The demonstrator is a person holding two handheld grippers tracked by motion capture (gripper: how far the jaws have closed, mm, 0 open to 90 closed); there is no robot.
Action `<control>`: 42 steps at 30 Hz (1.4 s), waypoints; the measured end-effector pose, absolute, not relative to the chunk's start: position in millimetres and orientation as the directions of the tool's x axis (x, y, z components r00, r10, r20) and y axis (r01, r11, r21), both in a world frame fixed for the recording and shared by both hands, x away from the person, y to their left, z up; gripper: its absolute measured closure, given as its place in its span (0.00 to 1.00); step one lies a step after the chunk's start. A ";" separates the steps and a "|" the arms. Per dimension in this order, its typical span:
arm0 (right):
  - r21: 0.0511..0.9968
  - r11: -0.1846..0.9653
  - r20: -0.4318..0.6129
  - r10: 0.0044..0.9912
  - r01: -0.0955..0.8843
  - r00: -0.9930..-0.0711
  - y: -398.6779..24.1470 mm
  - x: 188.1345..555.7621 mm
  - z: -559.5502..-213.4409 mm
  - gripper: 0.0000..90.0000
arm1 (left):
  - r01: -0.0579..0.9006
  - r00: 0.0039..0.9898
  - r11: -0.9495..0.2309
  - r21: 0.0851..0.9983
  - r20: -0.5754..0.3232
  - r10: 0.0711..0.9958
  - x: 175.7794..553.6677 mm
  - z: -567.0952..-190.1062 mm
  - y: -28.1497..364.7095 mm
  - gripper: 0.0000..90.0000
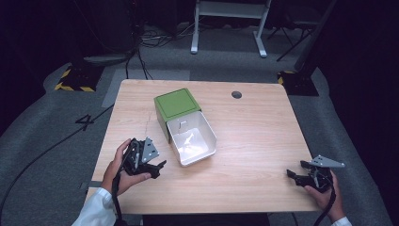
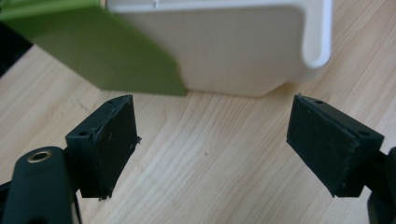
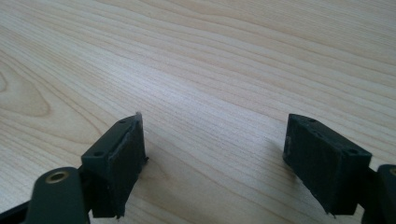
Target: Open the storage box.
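Observation:
A green box [image 1: 177, 104] stands on the wooden table [image 1: 254, 136] left of its middle, with a white drawer [image 1: 193, 141] pulled out of it toward me. My left gripper [image 1: 159, 169] lies low just left of the drawer's front corner, open, with nothing between its pads. In the left gripper view its gripper [image 2: 212, 144] faces the drawer's white side [image 2: 224, 46] and the green box wall [image 2: 102, 51], a short way off. My right gripper [image 1: 295, 169] rests near the table's front right corner, open and empty; the right gripper view has this gripper [image 3: 215, 158] over bare wood [image 3: 210, 56].
A round cable hole [image 1: 236, 94] sits in the tabletop at the back right. Beyond the table are white desk legs [image 1: 228, 28], floor cables [image 1: 141, 56] and stands with yellow-black bases [image 1: 75, 80].

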State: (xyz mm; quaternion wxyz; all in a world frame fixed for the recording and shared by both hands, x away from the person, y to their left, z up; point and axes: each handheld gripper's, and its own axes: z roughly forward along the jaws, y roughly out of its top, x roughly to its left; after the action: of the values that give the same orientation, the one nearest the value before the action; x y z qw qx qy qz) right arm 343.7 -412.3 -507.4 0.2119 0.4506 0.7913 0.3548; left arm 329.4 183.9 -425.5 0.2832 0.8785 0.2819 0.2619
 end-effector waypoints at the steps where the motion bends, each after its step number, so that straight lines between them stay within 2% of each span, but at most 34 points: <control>1: 0.752 0.342 -0.016 0.863 0.563 -0.504 -412.3 343.7 -507.4 0.23 | 0.357 0.702 -0.680 0.641 0.296 0.648 330.2 -429.5 186.9 0.18; 9: 0.752 0.343 -0.017 0.864 0.562 -0.504 -412.3 343.7 -507.4 0.23 | 0.452 0.675 -0.653 0.608 0.246 0.696 339.8 -463.3 213.5 0.18; 22: 0.753 0.344 -0.019 0.864 0.562 -0.504 -412.2 343.5 -507.4 0.23 | 0.550 0.615 -0.543 0.635 0.133 0.778 338.0 -493.0 248.5 0.18; 30: 0.752 0.346 -0.020 0.862 0.561 -0.506 -412.0 343.2 -507.4 0.23 | 0.605 0.571 -0.412 0.682 -0.011 0.821 333.4 -505.4 268.3 0.18; 42: 0.753 0.349 -0.022 0.860 0.557 -0.509 -411.9 343.1 -507.4 0.23 | 0.596 0.566 -0.401 0.696 -0.010 0.824 327.1 -507.4 276.3 0.17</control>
State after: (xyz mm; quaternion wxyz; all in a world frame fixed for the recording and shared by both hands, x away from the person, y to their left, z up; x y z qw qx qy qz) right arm 343.1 -411.9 -507.4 0.2138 0.4469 0.7931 0.3544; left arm 327.1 276.3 -507.4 0.3341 0.8194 0.4334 0.1707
